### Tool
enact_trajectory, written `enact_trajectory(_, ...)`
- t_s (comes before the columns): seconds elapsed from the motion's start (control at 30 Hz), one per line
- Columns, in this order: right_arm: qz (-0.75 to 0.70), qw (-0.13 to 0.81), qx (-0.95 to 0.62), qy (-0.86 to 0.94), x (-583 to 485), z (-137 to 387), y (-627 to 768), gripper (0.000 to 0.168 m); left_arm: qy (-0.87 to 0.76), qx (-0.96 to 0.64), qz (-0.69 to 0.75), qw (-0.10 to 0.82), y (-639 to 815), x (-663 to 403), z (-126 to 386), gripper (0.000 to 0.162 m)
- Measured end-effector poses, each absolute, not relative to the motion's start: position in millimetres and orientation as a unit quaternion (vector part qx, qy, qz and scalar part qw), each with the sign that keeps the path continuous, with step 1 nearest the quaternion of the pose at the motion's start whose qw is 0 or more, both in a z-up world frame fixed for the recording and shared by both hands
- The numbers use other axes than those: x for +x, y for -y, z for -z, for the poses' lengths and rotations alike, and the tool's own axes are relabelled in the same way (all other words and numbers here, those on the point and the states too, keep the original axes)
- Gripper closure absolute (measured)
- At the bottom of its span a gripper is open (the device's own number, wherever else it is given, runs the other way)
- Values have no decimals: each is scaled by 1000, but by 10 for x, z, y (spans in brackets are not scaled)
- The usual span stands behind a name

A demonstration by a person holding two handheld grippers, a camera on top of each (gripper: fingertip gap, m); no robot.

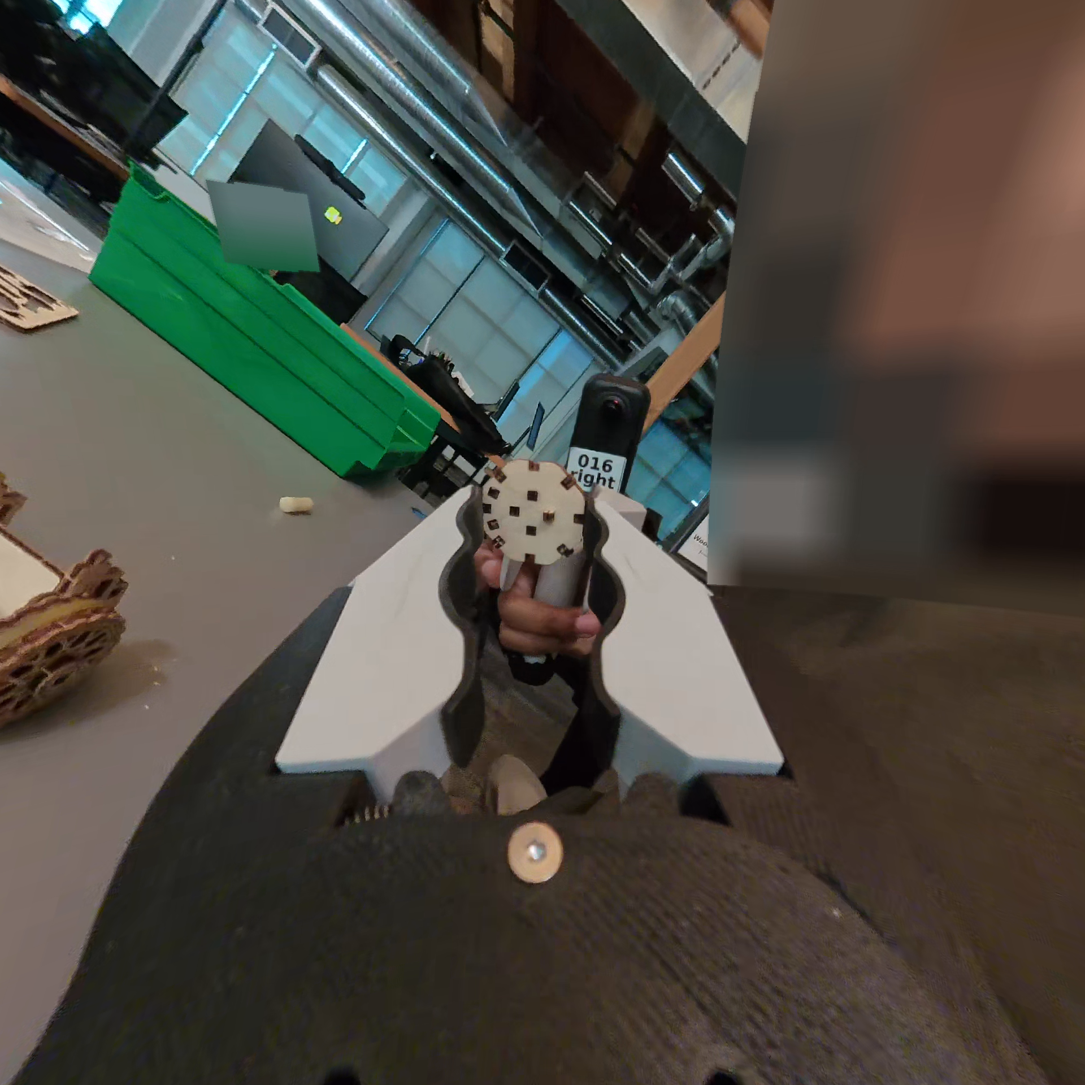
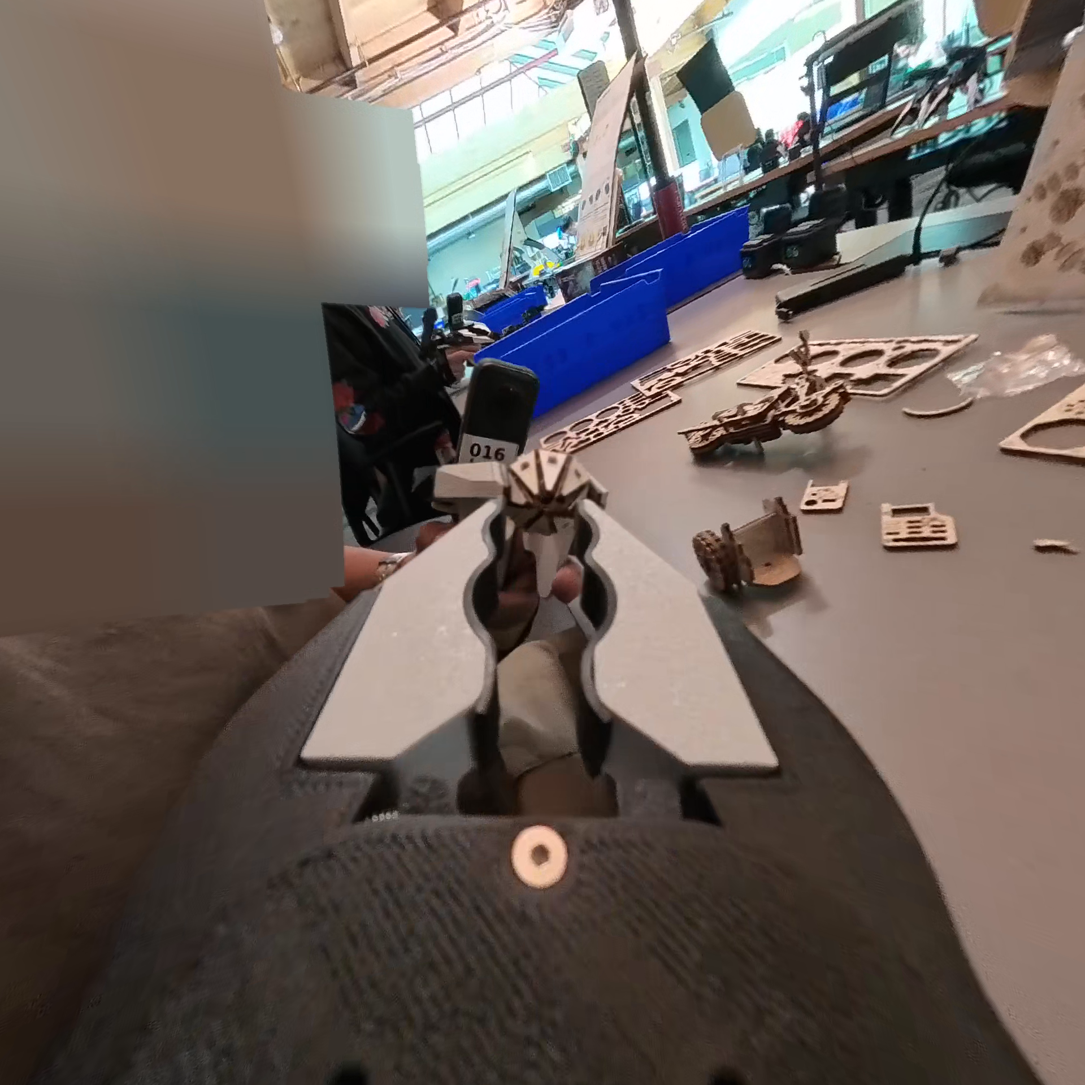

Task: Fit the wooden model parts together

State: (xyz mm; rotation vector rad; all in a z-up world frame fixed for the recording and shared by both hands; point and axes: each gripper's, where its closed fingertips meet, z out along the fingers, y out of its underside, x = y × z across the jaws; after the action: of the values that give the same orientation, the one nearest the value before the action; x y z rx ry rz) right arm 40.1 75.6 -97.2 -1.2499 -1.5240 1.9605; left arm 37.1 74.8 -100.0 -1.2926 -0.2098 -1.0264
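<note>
Nearest the lens in both wrist views sat each gripper's own black housing and pale fingers, filling the lower half of the picture. The left gripper [image 1: 531,516] had its jaws drawn narrow around a pale wooden disc [image 1: 533,512], whose flat face with small square slots turned toward its camera. The right gripper [image 2: 543,499] was likewise closed down on the ribbed wooden hub [image 2: 543,490] at its tips; whether disc and hub were two faces of one wheel assembly or separate parts pressed together could not be told.

Beyond, the grey table [image 2: 880,646] carried a blue bin [image 2: 587,346], a green bin [image 1: 246,329], cut-out wooden sheets [image 2: 851,364], a wooden motorcycle model [image 2: 769,417], and a small wheel-and-bracket subassembly [image 2: 745,549].

The piece was held up off the table, between the two tools facing each other. To seat it well, the tabs likely needed lining up with the slots first, then a straight push along the axis, with no twisting, since thin plywood tabs would probably snap under sideways load.
</note>
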Motion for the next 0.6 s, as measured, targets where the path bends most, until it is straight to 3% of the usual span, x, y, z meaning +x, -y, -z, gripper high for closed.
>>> enact_trajectory(0.03, -695, 176, -444, 537, 402, 973, -768, 151, 88, -577, 451, 675, -749, 381, 997, 130)
enact_trajectory(0.33, -702, 162, -437, 539, 427, 964, -765, 157, 63, -596, 429, 676, -746, 436, 1026, 128)
enact_trajectory(0.6, -689, 188, -431, 551, 422, 963, -769, 148, 66, -592, 434, 676, -730, 417, 988, 130)
